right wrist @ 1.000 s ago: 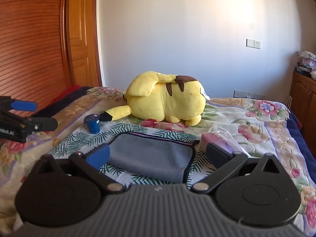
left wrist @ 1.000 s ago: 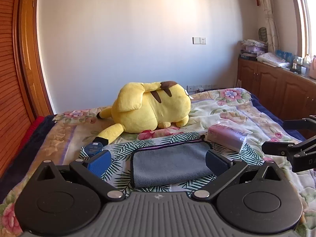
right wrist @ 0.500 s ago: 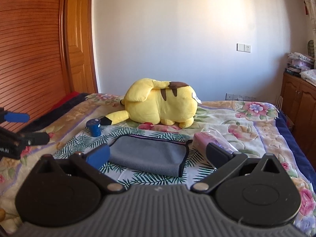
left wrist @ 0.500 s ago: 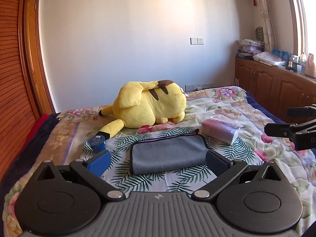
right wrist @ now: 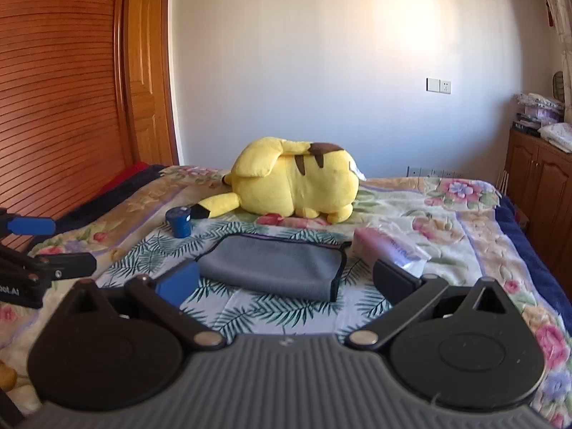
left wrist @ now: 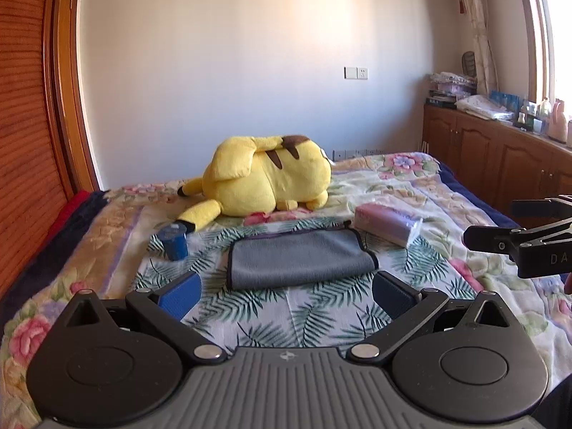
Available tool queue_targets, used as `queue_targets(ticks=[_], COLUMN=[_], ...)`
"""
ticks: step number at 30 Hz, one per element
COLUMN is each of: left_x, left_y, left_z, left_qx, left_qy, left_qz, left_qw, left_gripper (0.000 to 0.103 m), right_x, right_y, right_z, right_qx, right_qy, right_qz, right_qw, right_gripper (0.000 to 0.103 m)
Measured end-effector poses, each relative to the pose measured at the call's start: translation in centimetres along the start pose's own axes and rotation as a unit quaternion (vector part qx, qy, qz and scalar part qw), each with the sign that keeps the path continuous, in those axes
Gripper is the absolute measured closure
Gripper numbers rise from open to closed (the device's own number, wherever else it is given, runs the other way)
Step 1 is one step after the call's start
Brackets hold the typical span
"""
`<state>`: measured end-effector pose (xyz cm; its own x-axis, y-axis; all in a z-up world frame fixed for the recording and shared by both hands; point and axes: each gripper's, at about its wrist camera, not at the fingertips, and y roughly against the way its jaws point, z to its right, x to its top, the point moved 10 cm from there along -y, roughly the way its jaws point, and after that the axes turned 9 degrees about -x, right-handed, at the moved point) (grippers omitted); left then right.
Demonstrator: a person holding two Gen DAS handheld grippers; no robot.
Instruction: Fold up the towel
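Bedroom scene, with a bed (left wrist: pixel 447 193) under a floral blanket and a palm-leaf sheet (left wrist: pixel 286 307) spread over the middle. The grey towel (left wrist: pixel 300 259) lies folded flat on that sheet, dark trim along its edges. Compared with a second ago, both cameras sit further back and higher, so the towel looks smaller and more leaf print shows in front of it. The left tool (left wrist: pixel 286 291) is spread wide with nothing between its blue pads, well short of the towel. The right tool (right wrist: pixel 284 279) is the same, spread apart and empty, now clear of the towel's near edge instead of framing it. A yellow plush (left wrist: pixel 266 178) lies behind the towel, a small blue cup (left wrist: pixel 174 241) to its left, and a pink tissue pack (left wrist: pixel 388 223) just off its right corner. None of those have shifted.
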<state>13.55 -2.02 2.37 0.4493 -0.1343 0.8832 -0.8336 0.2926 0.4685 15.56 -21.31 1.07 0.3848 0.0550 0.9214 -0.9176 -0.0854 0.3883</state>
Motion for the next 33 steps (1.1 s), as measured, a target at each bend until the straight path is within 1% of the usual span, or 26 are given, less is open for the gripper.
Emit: queue_targets(ticks=[2,7,13,17,23,27,33], left_x=[-0.7,-2.7,-5.1,-6.8,-9.2,-10.0,-10.6], left_y=[0.0,-0.1,-0.6,-1.1,-2.1,-2.6,-3.3], left_z=[0.1,0.3,0.3,0.4,0.8,0.8,0.2], left_qx=[-0.005,0.007,0.010,0.008,0.005,0.006,0.018], left_qy=[0.007,0.005,0.013,0.022,0.027,0.029,0.031], left_qz=[-0.005,-0.010,-0.023,-0.032,-0.047,-0.049,-0.041], left_qw=[0.9999,0.9999,0.9996,0.9992,0.9985,0.9984,0.9985], left_gripper=[0.016,0.016,0.016,0.016,0.016,0.016,0.016], right_x=[-0.7,-2.4,-4.5,-5.6,-7.8,-8.8,-9.6], right_y=[0.2,0.6,0.3,0.3,0.2,0.1,-0.3], right_z=[-0.2,-0.2,0.2,0.3,0.1,-0.1,-0.6], right_qx=[-0.001,-0.004,-0.011,-0.017,-0.022,-0.021,-0.020], right_qy=[-0.002,-0.007,-0.021,-0.023,-0.020,-0.021,-0.020], right_qz=[-0.002,-0.011,-0.022,-0.020,-0.033,-0.040,-0.043], right_qw=[1.000,1.000,0.999,0.999,0.999,0.999,0.999], right_gripper=[0.000,0.000,0.000,0.000,0.000,0.000,0.000])
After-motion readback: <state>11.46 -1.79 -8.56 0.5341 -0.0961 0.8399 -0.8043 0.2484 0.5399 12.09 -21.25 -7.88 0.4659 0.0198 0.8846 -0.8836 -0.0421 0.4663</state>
